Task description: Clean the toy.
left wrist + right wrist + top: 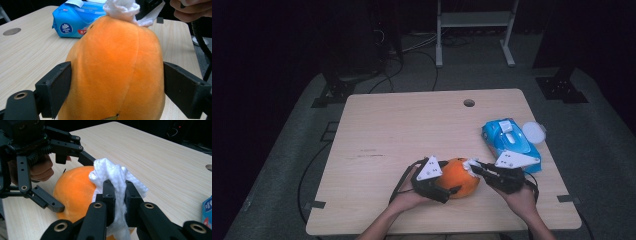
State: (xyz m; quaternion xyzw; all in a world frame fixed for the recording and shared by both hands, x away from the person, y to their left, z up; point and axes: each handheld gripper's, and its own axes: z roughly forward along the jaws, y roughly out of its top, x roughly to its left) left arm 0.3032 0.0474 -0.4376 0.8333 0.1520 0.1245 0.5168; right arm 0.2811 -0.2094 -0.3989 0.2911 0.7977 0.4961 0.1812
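Observation:
An orange plush ball [459, 176] lies near the table's front edge. My left gripper [451, 178] stands around it from the left, one jaw on each flank, and the rounded sides [115, 70] show no dent where the pads meet them. My right gripper [117, 187] is shut on a crumpled white wipe [112, 170]. It holds the wipe [122, 8] against the top of the plush ball [72, 190] from the right. In the high view the right gripper [475, 166] and the wipe [471, 164] sit at the ball's right upper edge.
A blue pack of wet wipes [509, 140] lies just behind my right hand, with a round white lid [533, 131] beside it at the table's right edge. The wooden table [412, 130] has a cable hole [469, 103] at the back. Dark floor with cables surrounds it.

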